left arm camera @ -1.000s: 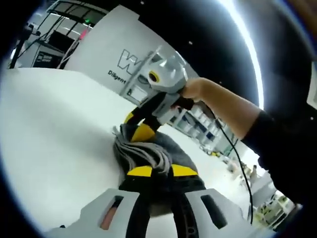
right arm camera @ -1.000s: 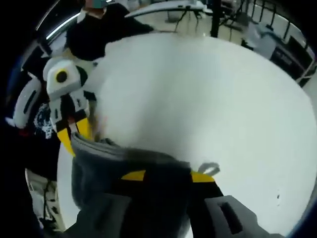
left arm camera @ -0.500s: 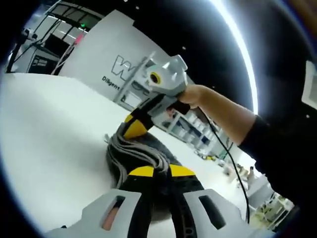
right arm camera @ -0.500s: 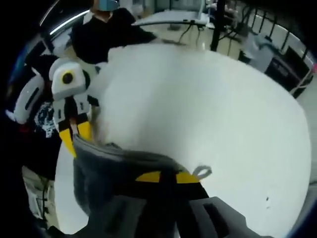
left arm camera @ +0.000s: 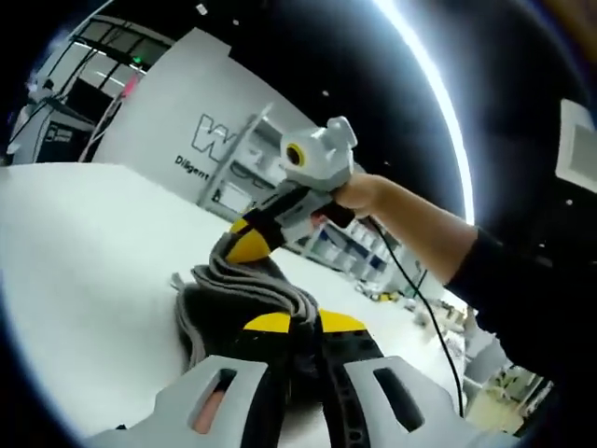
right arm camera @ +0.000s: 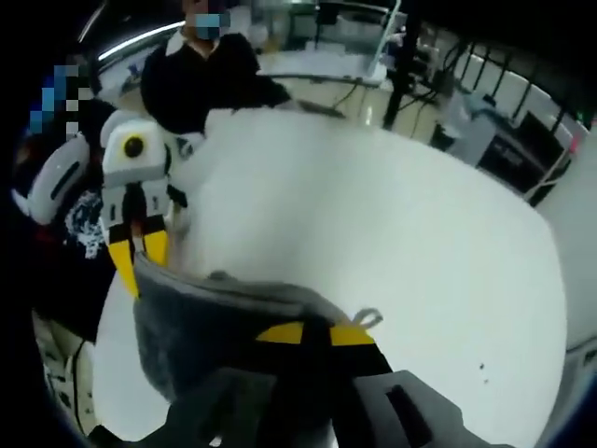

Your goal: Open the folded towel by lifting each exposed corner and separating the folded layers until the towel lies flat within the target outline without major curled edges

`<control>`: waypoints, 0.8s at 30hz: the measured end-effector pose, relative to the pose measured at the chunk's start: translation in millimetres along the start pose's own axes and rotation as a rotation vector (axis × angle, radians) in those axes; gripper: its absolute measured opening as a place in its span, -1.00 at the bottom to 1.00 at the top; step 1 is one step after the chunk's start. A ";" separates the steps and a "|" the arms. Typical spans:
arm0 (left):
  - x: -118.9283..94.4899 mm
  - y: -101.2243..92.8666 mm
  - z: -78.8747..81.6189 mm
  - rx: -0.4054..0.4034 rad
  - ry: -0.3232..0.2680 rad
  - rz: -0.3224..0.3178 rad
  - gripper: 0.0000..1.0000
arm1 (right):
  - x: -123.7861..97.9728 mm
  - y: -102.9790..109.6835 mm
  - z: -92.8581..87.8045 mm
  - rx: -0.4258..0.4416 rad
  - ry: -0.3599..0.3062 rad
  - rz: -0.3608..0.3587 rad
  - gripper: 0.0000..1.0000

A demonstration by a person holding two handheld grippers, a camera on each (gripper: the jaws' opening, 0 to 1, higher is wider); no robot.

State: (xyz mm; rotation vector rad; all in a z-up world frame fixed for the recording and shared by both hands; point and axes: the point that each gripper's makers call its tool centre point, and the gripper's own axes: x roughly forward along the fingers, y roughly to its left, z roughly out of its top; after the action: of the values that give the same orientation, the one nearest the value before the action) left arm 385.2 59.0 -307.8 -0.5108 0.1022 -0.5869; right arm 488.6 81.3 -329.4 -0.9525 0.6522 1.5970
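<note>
A grey towel [left arm camera: 244,291] hangs bunched above the white table [left arm camera: 84,252], held at two points. My left gripper [left arm camera: 303,324] is shut on one edge of it, its yellow tips pressed together over the cloth. In the left gripper view the right gripper [left arm camera: 244,245], held by a hand, pinches the far edge of the towel. From the right gripper view the towel [right arm camera: 201,317] stretches as a grey sheet between my right gripper [right arm camera: 315,334], shut on its near edge, and the left gripper [right arm camera: 140,257] at its left corner. A small hanging loop [right arm camera: 367,318] sticks out beside my right tips.
The white table [right arm camera: 392,233] spreads wide beyond the towel. A person in dark clothes [right arm camera: 201,75] stands at its far side. A white sign wall [left arm camera: 177,121] and shelving [left arm camera: 345,247] rise behind the table. Stands and equipment [right arm camera: 476,121] crowd the room's far end.
Both grippers keep their hold on the towel. The views have tilted upward and the towel sits higher off the table, pulled a little wider between the two grippers.
</note>
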 end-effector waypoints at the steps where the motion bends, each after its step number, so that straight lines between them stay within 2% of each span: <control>1: 2.0 -3.8 0.5 0.007 0.003 -0.007 -0.87 | -4.6 -0.1 -0.6 0.000 -0.011 -0.011 -1.00; 4: 8.6 -10.3 2.7 -0.010 0.015 -0.031 -0.87 | -16.1 0.4 -5.2 0.007 -0.036 -0.039 -1.00; 7: 12.8 -18.5 3.8 0.008 0.020 -0.041 -0.87 | -25.3 0.6 -12.3 0.022 -0.062 -0.061 -1.00; 14: 24.1 -42.3 6.1 0.156 0.052 -0.077 -0.87 | -46.3 5.6 -22.2 0.032 -0.104 -0.102 -1.00; 16: 29.0 -52.6 2.8 0.202 0.083 -0.103 -0.87 | -53.1 7.4 -25.5 0.041 -0.121 -0.116 -0.99; 17: 31.6 -58.7 -2.4 0.204 0.104 -0.117 -0.87 | -56.0 9.2 -27.5 0.056 -0.129 -0.116 -0.98; 23: 41.0 -70.3 -4.1 0.239 0.129 -0.133 -0.86 | -72.7 12.7 -49.8 0.096 -0.164 -0.155 -0.98; 24: 42.5 -74.0 -9.8 0.265 0.160 -0.152 -0.86 | -75.3 13.7 -54.1 0.103 -0.168 -0.157 -0.97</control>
State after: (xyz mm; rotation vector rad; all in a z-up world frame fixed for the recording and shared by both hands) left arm 381.0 -21.5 -278.0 -0.2151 0.1363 -0.7778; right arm 493.1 -5.6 -294.8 -0.7650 0.5249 1.4714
